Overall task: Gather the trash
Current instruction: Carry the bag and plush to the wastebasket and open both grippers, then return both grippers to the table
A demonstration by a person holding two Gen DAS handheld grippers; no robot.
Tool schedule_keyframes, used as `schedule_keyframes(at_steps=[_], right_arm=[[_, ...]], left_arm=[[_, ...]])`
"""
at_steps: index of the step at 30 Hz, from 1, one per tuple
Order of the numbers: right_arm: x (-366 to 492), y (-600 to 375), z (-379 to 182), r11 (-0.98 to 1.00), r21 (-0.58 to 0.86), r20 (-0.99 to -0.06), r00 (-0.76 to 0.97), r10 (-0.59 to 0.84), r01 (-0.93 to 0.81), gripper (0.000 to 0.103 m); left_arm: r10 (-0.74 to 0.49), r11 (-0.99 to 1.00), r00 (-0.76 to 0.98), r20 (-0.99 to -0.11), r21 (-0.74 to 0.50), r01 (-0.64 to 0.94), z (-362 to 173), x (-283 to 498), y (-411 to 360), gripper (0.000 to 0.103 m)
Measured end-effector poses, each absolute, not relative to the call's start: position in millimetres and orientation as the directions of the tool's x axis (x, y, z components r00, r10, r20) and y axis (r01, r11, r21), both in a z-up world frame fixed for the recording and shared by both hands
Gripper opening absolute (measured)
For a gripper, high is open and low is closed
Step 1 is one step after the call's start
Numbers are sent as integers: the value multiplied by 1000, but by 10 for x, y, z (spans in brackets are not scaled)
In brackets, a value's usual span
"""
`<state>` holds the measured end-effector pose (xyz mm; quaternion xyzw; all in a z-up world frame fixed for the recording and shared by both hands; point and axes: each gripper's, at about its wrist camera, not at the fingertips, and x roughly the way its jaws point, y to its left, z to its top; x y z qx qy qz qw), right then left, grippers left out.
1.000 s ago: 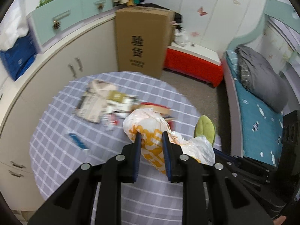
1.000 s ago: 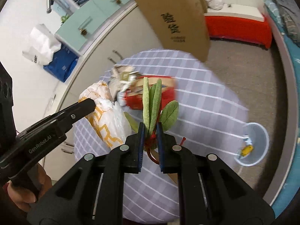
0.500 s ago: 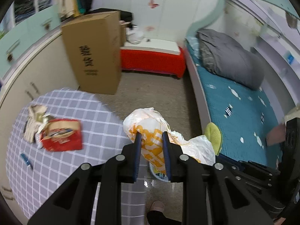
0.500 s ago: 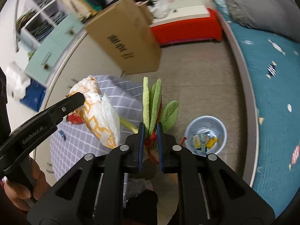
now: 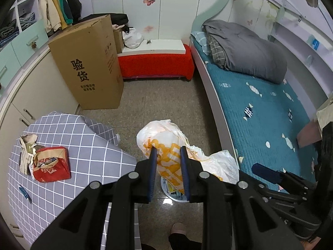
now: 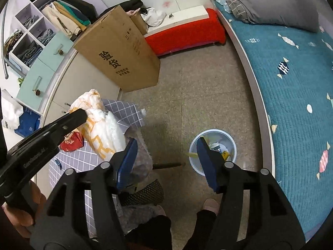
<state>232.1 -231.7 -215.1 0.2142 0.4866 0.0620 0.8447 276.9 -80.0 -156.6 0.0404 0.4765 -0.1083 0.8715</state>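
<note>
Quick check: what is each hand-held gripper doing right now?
Left hand-held gripper: closed on the white and orange plastic bag.
Right hand-held gripper: jaws opening, nothing between them, above the bin.

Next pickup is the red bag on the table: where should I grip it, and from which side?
Grip the red bag by its crumpled open top edge, coming from above. It lies flat on the table, so that raised rim is probably the only part the fingers can close on.

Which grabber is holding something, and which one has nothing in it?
The left gripper is clamped on the white-and-orange plastic bag. The right gripper holds nothing; its jaws are opening above the bin.
</note>
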Motion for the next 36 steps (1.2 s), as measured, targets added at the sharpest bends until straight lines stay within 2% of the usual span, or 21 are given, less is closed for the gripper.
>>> schedule_keyframes(at_steps=[22, 25, 27, 36], right_arm=[[2198, -2702, -2160, 889, 400, -806, 548, 225, 224, 67], [2162, -2753, -2156, 886, 397, -805, 553, 213, 238, 67], [2141, -2777, -2156, 884, 397, -806, 554, 206, 249, 68], [2095, -2731, -2131, 884, 402, -802, 557, 215, 238, 69]], left_arm=[[-186, 930, 452, -872, -9, 366, -1838, 3018, -1378, 22], [-218, 926, 444, -869, -40, 377, -1833, 3047, -1432, 35], [-217, 927, 442, -870, -41, 373, -1841, 3054, -1470, 72], [-197, 932, 459, -866, -20, 363, -1801, 2942, -1400, 73]])
